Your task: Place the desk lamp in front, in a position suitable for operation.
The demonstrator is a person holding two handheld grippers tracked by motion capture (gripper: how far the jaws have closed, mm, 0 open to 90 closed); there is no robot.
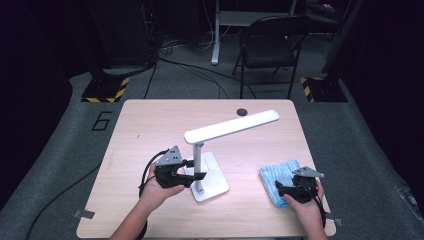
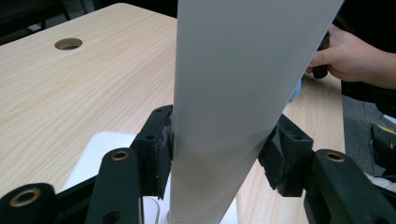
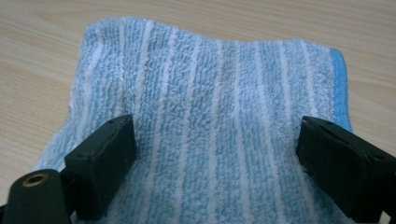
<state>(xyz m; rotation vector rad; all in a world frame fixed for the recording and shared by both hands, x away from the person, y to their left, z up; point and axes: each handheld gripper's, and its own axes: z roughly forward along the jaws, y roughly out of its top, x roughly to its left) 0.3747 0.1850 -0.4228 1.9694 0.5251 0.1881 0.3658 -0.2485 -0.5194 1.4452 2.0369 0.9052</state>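
**Lamp post flanked by left claw; right claw spread over towel**

The white desk lamp stands near the centre of the worktop, its flat base toward 6 o'clock and its long head angled away toward 2 o'clock. The upright post rises from the rear of the base. In the left gripper view the post runs up between the two black jaws, which sit against it on either side; contact looks close on both faces, so the left claw reads as clenched on the lamp post. It comes in from 9 o'clock of the lamp, low on the post, just above the base.

The blue striped towel lies folded flat at 3 o'clock of the lamp, well apart from it, near the worktop's right edge. The right claw rests at the towel's near end. In the right gripper view its jaws stand wide apart on the towel, with pile showing between them: released, gripping nothing.

Farther out, a round cable hole sits at 12 o'clock by the far edge. Beyond the worktop, a black folding chair stands on the grey floor.
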